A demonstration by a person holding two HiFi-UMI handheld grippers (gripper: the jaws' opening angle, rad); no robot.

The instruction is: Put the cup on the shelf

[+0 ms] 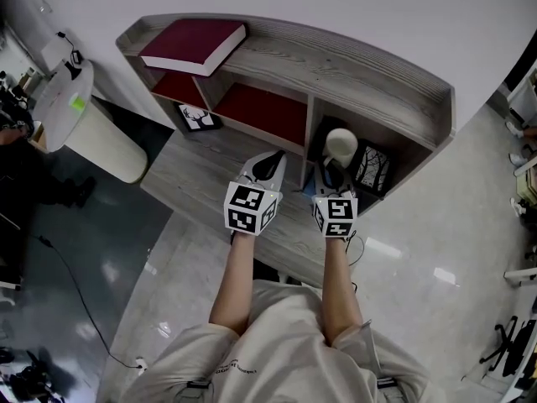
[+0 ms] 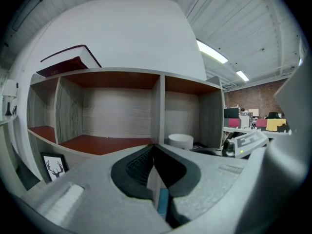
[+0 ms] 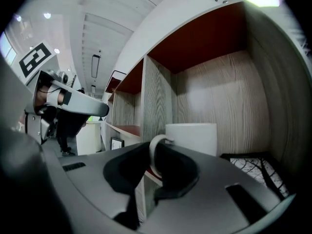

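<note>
The white cup (image 1: 341, 144) is in the right-hand bay of the grey shelf (image 1: 361, 74), which stands on a desk (image 1: 197, 179). The right gripper (image 1: 335, 175) reaches into that bay from the near side. In the right gripper view its jaws are clamped on the handle of the cup (image 3: 192, 138), which loops up between the black pads; the body of the cup stands upright just beyond them. Whether its base rests on the bay floor cannot be told.

A framed picture (image 1: 372, 168) lies just right of the cup, against the bay's right wall.

The left gripper (image 1: 273, 159) hovers over the desk in front of the divider between the middle and right bays, just left of the right gripper. Its jaws are pressed together with nothing between them in the left gripper view (image 2: 153, 147).

A red book (image 1: 193, 44) lies on top of the shelf at its left end. A framed deer print (image 1: 200, 117) sits low at the left of the shelf.
</note>
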